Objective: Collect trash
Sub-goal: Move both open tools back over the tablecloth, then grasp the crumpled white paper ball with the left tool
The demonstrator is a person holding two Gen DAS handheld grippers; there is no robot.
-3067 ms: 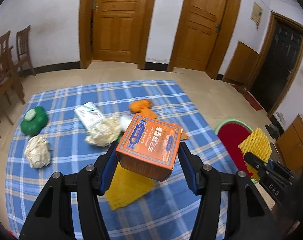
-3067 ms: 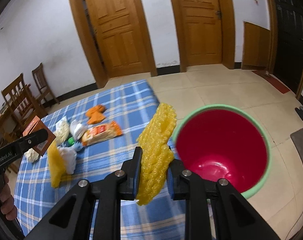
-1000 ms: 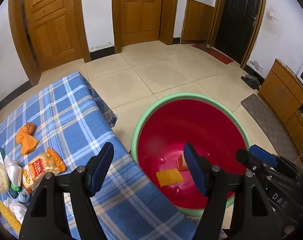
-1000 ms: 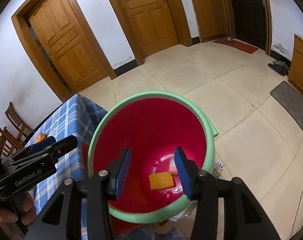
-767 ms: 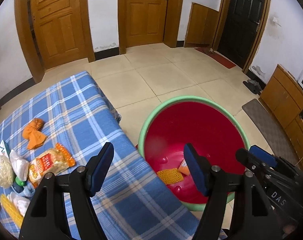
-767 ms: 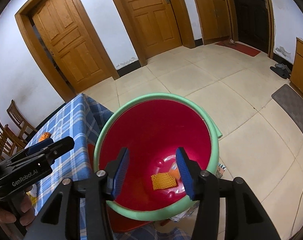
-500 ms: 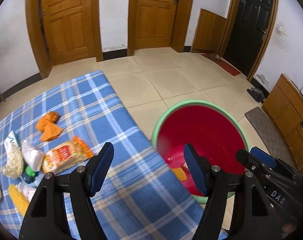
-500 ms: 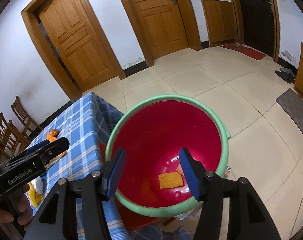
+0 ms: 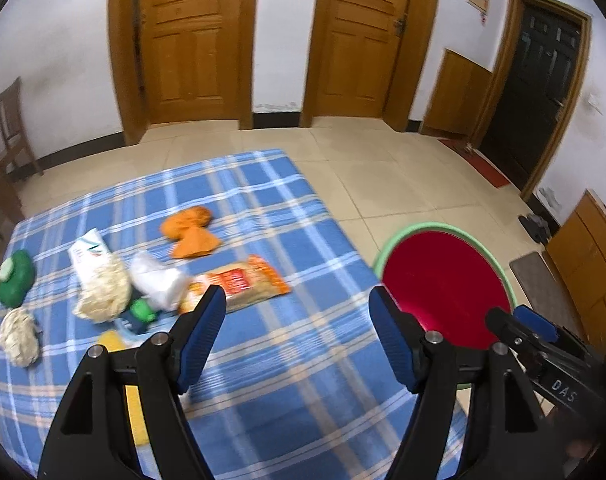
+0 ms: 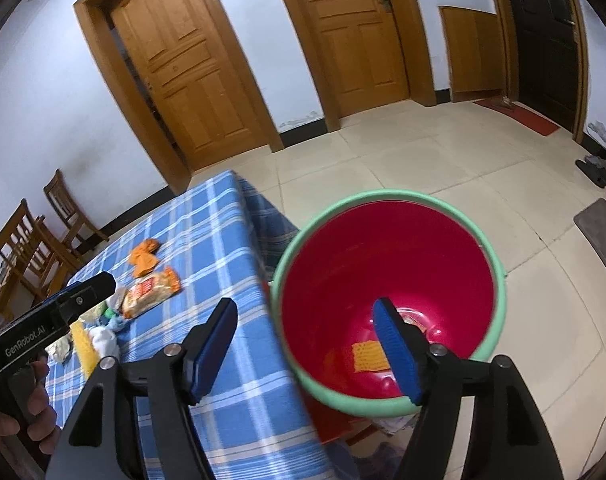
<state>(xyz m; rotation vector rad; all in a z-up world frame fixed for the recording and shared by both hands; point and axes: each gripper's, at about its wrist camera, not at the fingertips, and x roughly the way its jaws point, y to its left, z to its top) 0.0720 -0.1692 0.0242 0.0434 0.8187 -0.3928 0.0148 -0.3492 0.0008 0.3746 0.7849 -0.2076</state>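
Observation:
My left gripper [image 9: 295, 308] is open and empty above the blue checked tablecloth [image 9: 287, 360]. Beyond its tips lie a snack packet [image 9: 239, 284], an orange crumpled wrapper [image 9: 191, 232], white plastic [image 9: 157, 280] and paper wads [image 9: 101, 292]. A yellow foam net [image 9: 133, 400] is partly hidden behind the left finger. My right gripper [image 10: 305, 316] hangs over the near left rim of the red bucket [image 10: 383, 194], jaws opening, nothing between them. Another yellow foam net [image 10: 367, 356] lies on the bucket's bottom.
The bucket [image 9: 423, 226] stands on the tiled floor off the table's right edge. Wooden chairs [image 10: 35, 240] stand at the left. A green item [image 9: 15, 280] lies at the table's far left. A hand [image 10: 35, 408] holds the left gripper's handle.
The orange box and the foam net have left the jaws. My left gripper has swung from the bucket back over the table. My right gripper's jaws have widened and it has drawn back a little.

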